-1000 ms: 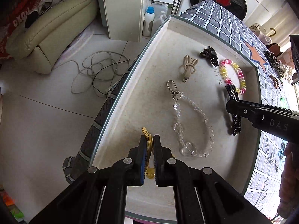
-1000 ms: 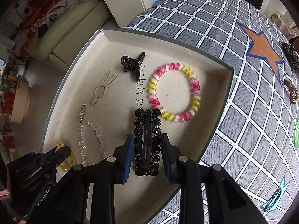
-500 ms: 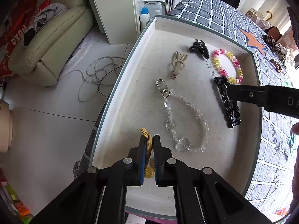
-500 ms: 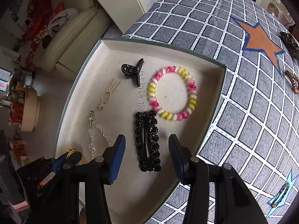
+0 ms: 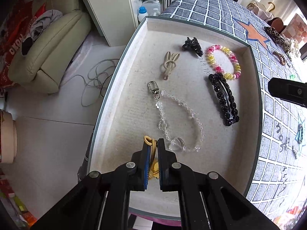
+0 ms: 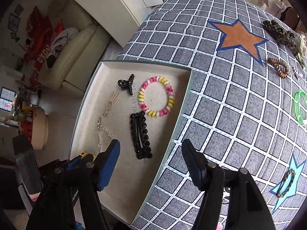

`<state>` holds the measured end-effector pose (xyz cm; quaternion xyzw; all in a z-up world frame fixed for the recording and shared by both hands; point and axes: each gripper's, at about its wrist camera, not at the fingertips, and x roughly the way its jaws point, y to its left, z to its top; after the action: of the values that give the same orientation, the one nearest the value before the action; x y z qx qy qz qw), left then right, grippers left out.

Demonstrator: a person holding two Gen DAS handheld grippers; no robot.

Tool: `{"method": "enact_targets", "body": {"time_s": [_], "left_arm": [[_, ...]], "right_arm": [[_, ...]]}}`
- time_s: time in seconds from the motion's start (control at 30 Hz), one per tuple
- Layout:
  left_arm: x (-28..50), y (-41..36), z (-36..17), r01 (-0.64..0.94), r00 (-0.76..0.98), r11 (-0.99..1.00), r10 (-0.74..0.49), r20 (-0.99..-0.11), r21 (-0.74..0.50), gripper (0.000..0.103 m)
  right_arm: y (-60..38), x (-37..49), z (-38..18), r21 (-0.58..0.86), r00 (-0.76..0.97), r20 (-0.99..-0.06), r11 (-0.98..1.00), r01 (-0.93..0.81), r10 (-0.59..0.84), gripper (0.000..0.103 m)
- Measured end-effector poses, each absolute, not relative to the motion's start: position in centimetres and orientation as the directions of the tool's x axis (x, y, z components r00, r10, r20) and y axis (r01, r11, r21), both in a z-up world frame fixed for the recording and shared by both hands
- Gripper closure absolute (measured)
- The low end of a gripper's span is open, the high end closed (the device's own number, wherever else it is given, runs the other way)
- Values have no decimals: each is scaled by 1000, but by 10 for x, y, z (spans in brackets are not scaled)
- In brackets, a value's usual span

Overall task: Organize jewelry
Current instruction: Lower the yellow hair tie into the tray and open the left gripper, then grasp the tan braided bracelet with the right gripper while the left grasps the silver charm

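Note:
A shallow white tray [image 5: 122, 88] [image 6: 184, 103] lies at the table's edge. In it lie a black beaded hair clip [image 5: 223, 99] [image 6: 140, 135], a pink-yellow coil bracelet [image 5: 223, 62] [image 6: 156, 96], a black claw clip [image 5: 192, 45] [image 6: 126, 83], a beige bunny clip [image 5: 169, 63] [image 6: 110, 103] and a clear bead chain [image 5: 178, 122] [image 6: 101, 134]. My left gripper [image 5: 152, 143] is shut on a yellow hair tie [image 5: 150, 143] over the tray's near end. My right gripper [image 6: 151, 149] is open and empty, above the tray's right edge, apart from the black clip.
On the grey checked tablecloth [image 6: 230, 95] to the right lie a leopard scrunchie [image 6: 280, 32], a brown coil tie [image 6: 279, 68], a green bangle [image 6: 299, 105] and a braided bracelet [image 6: 285, 183]. Left of the table are floor, cables [image 5: 96, 80] and a sofa [image 5: 48, 53].
My right gripper opened, let go of the black beaded clip in the tray, and drew back to the right. My left gripper stayed shut on the yellow hair tie.

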<state>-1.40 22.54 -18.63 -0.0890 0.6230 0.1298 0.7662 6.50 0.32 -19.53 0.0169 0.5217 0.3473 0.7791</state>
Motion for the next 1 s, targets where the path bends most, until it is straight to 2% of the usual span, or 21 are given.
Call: {"method": "enact_targets", "body": {"time_s": [0.03, 0.07, 0.1, 0.33, 0.43, 0.5, 0.8, 1.0], "left_arm": [[-14, 225, -186, -311, 187, 950, 86, -979, 24, 67], [-13, 224, -186, -316, 187, 949, 87, -979, 24, 7], [-14, 224, -182, -334, 196, 942, 113, -974, 42, 0], [-10, 211, -165, -287, 237, 953, 172, -956, 100, 0], [-8, 201, -157, -267, 258, 956, 192, -947, 121, 0], [-2, 192, -151, -255, 266, 959, 195, -944, 126, 0], [26, 135, -135, -107, 296, 993, 78, -952, 47, 0], [47, 83, -128, -13, 312, 999, 40, -949, 38, 0]], "right_arm": [[-2, 64, -196, 394, 219, -799, 762, -514, 560, 29], [-8, 65, -197, 399, 222, -797, 766, -504, 561, 29], [-16, 65, -197, 404, 225, -796, 770, -494, 562, 29], [-50, 68, -203, 431, 252, -791, 801, -416, 557, 29], [-67, 69, -206, 435, 268, -792, 816, -381, 548, 21], [-79, 68, -207, 443, 275, -792, 823, -356, 545, 21], [-152, 70, -223, 453, 312, -808, 866, -213, 500, 21], [-212, 68, -240, 447, 340, -826, 890, -89, 449, 21]]}}
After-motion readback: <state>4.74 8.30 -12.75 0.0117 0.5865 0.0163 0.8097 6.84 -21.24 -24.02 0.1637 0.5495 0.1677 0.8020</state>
